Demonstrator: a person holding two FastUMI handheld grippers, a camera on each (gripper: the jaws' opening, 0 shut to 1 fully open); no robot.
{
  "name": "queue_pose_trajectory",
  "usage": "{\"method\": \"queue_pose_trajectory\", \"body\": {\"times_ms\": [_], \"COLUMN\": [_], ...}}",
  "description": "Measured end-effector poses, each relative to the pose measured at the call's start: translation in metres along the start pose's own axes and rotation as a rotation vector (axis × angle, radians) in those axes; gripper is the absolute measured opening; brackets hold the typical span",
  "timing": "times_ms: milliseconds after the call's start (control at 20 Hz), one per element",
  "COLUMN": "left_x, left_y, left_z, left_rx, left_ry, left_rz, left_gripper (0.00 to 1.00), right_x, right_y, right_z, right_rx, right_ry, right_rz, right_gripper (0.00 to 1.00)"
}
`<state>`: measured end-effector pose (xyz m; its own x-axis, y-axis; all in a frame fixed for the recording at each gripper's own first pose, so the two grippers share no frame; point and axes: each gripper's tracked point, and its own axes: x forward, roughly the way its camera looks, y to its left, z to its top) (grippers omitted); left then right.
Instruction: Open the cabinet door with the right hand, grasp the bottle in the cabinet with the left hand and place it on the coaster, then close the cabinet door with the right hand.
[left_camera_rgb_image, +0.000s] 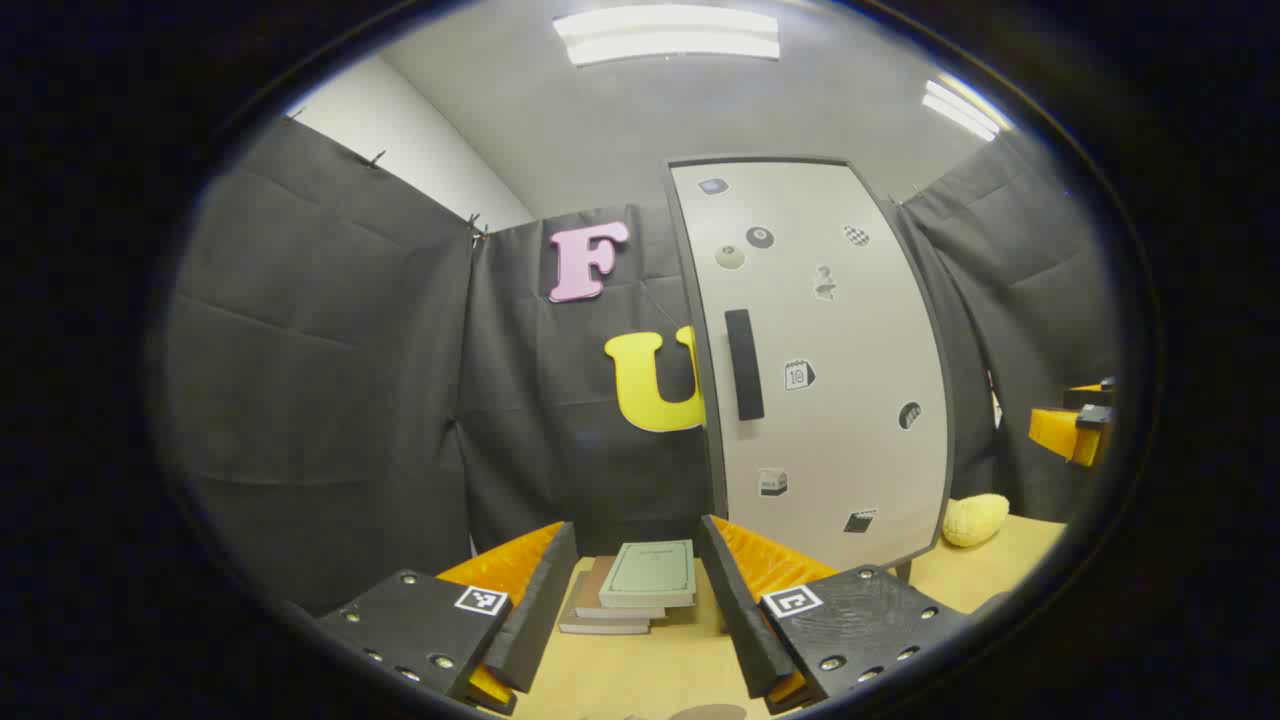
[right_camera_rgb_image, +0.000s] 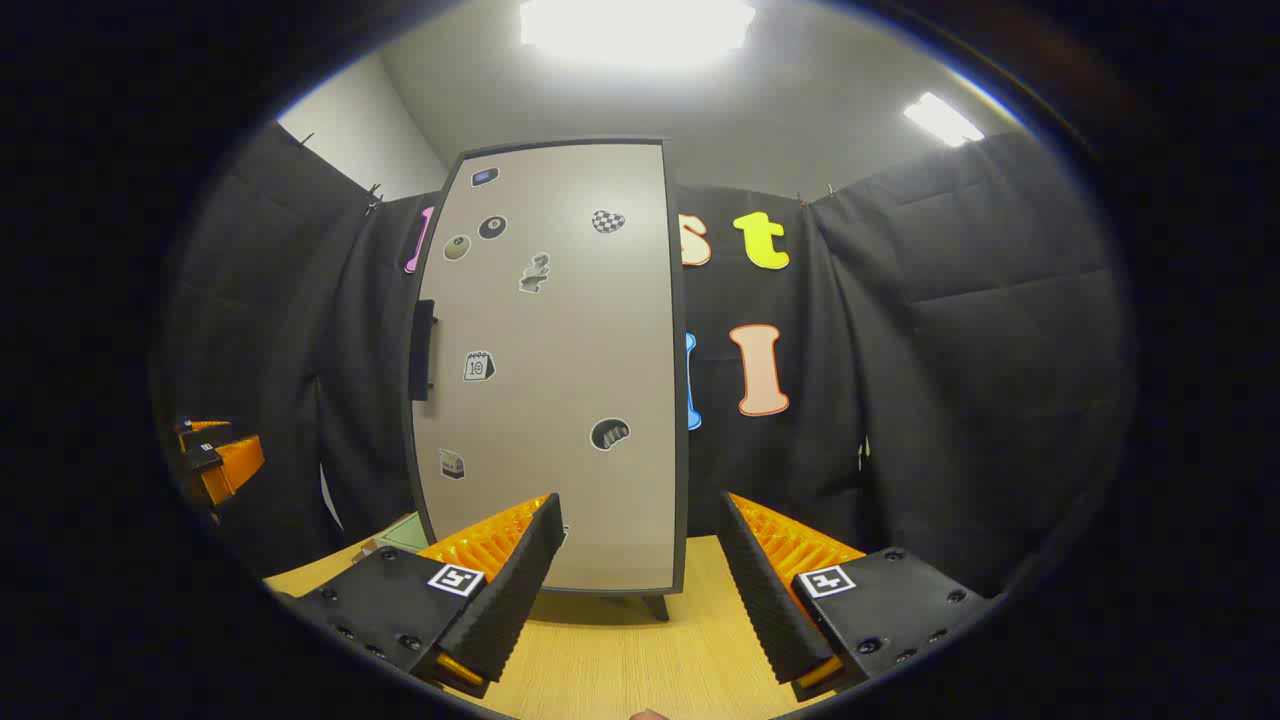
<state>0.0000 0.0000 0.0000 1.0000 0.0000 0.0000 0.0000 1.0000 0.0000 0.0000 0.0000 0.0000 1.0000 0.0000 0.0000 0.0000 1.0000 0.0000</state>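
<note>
Two ceiling lights (left_camera_rgb_image: 668, 36) over a wooden table (right_camera_rgb_image: 600, 650), shut cabinet (right_camera_rgb_image: 560, 370)

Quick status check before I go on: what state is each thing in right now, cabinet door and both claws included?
Cabinet door: shut, handle untouched.
Left claw: open, holding nothing.
Right claw: open, holding nothing.
Books: stacked flat on the table.

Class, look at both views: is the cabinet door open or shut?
Shut: the cabinet door lies flat across the front, interior hidden, its handle untouched.
</note>
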Motion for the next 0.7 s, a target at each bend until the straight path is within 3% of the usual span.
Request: {"method": "queue_pose_trajectory", "body": {"times_ms": [700], "left_x": [-0.0053], "left_y": [-0.0093], "left_z": [0.0057], "left_rx": [0.024], "left_ry": [-0.01], "left_rz": [-0.001], "left_gripper": [0.77], "right_x": [0.0057], "right_y": [-0.0005], "right_z": [0.0034], "right_rx": [0.009], "right_ry": [0.005], "right_rz": [-0.009], "right_gripper": [0.97]}}
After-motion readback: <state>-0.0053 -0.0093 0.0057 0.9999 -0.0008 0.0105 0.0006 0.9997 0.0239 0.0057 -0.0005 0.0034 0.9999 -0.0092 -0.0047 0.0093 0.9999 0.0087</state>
